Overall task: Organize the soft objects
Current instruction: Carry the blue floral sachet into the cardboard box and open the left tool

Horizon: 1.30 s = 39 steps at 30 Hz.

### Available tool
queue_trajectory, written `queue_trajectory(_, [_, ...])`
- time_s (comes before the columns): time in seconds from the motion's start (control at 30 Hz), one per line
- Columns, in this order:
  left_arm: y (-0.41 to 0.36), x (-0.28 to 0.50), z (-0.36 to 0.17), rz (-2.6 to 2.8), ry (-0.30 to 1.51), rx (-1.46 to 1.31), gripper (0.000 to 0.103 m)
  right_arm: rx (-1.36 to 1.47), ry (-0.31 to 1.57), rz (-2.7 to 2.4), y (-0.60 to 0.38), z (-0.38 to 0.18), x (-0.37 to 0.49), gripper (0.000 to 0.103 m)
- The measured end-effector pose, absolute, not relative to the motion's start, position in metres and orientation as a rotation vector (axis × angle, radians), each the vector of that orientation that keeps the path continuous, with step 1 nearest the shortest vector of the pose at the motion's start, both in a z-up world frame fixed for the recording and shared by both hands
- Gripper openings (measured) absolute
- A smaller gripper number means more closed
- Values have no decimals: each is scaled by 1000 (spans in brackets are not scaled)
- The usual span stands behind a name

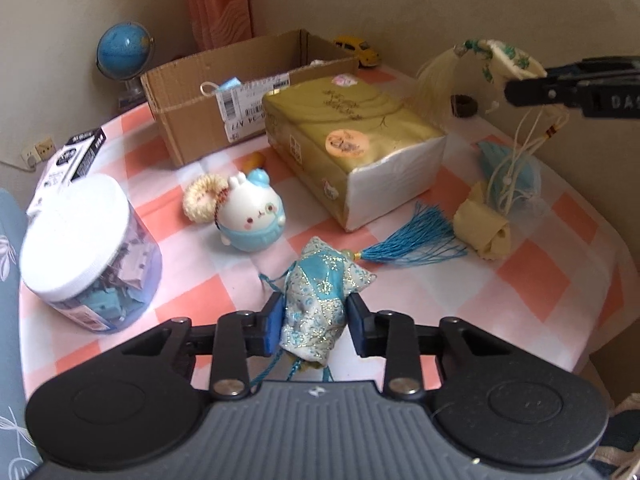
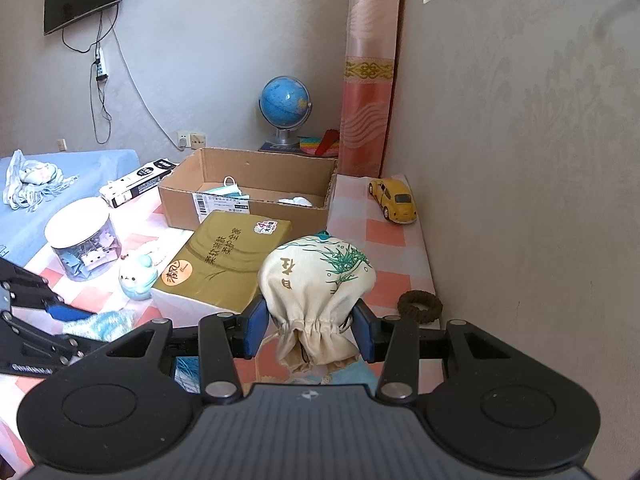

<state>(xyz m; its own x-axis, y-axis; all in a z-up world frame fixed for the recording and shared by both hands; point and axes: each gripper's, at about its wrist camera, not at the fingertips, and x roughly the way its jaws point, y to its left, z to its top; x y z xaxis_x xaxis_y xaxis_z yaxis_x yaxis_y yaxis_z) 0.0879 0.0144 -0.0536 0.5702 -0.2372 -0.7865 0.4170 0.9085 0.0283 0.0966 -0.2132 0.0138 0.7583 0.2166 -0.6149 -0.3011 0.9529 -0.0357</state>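
My left gripper [image 1: 314,320] is shut on a blue and silver brocade sachet [image 1: 320,300] with a blue tassel [image 1: 412,240], low over the checked tablecloth [image 1: 520,280]. My right gripper [image 2: 308,328] is shut on a cream drawstring pouch [image 2: 316,284] with green bamboo print, held up in the air; it shows in the left wrist view [image 1: 508,60] with a pale tassel hanging. An open cardboard box [image 2: 248,184] stands at the back and holds a face mask [image 2: 228,192] and a white item.
A gold tissue pack [image 1: 352,140] lies mid-table. A bunny toy [image 1: 252,212], a cream scrunchie [image 1: 202,198], a lidded plastic jar [image 1: 80,252], a yellow rolled cloth [image 1: 484,224], a blue pouch [image 1: 512,172], a dark hair tie [image 2: 420,306], a yellow toy car [image 2: 394,200] and a globe [image 2: 286,100] are around.
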Motion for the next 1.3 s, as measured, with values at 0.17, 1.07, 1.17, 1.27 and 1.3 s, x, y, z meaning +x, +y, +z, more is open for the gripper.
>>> queue_trajectory(0.17, [21,83,-29,-399,855,230,32,-132,644,291,-214,17,93,50])
queue_trajectory(1.07, [-18,246,70,-437,591,403,32,-71,611,282,-228,29,85,50])
queue_trajectory(1.17, [-27,272,58,-430,576,453,32,-65,621,272,-228,26,91,50])
queue_trajectory(1.27, [-35,295,44,-437,590,503,32,-63,623,266,-228,26,94,50])
queue_trajectory(1.3, [-38,303,39,-439,598,518,32,-64,623,263,-229,26,94,50])
